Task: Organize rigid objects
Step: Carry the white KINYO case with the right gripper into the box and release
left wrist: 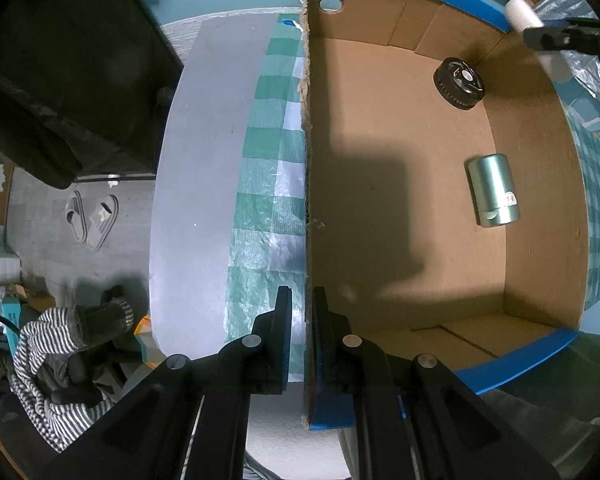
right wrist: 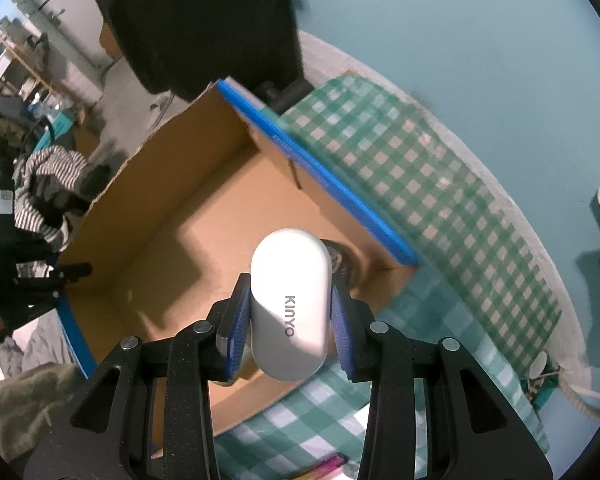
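An open cardboard box (left wrist: 380, 208) with blue edges stands on a green checked cloth. Inside lie a black round object (left wrist: 459, 83) and a pale green metal cylinder (left wrist: 493, 190). My left gripper (left wrist: 303, 308) is shut on the box's near side wall (left wrist: 306, 160). My right gripper (right wrist: 290, 312) is shut on a white rounded KINYO case (right wrist: 289, 300) and holds it above the box (right wrist: 204, 216) near its corner. In the left wrist view the white case (left wrist: 534, 38) shows at the top right, over the box's far corner.
The green checked cloth (right wrist: 440, 200) covers a round grey-edged table (left wrist: 196, 184). A dark chair (left wrist: 60, 60) and slippers (left wrist: 92, 216) are on the floor at left. Striped clothing (left wrist: 52, 344) lies lower left. A pink pen (right wrist: 324, 465) lies on the cloth.
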`<state>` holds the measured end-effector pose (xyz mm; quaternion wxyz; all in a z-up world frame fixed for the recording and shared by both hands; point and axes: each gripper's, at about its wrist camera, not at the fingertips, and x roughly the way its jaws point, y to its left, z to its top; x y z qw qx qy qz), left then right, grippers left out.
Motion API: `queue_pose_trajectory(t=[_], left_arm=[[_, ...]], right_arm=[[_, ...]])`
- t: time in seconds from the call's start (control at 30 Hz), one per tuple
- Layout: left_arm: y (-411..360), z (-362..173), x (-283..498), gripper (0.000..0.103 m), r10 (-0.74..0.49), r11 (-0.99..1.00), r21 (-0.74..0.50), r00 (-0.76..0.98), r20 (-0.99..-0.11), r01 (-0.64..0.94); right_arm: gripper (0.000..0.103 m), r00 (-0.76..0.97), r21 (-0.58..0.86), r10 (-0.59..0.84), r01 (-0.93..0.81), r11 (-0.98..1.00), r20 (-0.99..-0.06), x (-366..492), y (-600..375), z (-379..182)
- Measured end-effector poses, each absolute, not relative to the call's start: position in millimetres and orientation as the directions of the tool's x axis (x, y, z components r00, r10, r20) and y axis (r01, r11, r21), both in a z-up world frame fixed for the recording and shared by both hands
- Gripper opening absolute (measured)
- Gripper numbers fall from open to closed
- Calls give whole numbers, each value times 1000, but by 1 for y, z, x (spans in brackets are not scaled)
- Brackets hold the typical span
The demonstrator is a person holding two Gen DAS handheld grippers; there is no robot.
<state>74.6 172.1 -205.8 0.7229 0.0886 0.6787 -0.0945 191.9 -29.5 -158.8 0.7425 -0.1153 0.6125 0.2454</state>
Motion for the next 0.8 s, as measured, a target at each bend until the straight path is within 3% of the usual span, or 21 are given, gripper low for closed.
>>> queue_pose_trajectory(t=[0.33, 0.8], left_arm=[[171, -206, 79, 9, -13, 968, 2, 59, -998, 251], [171, -206, 78, 9, -11, 966, 3, 54, -998, 260]], right_arm=[[37, 67, 127, 187, -510, 851, -980, 188, -20, -189], [37, 91, 142, 208, -473, 870, -974, 191, -27, -184]])
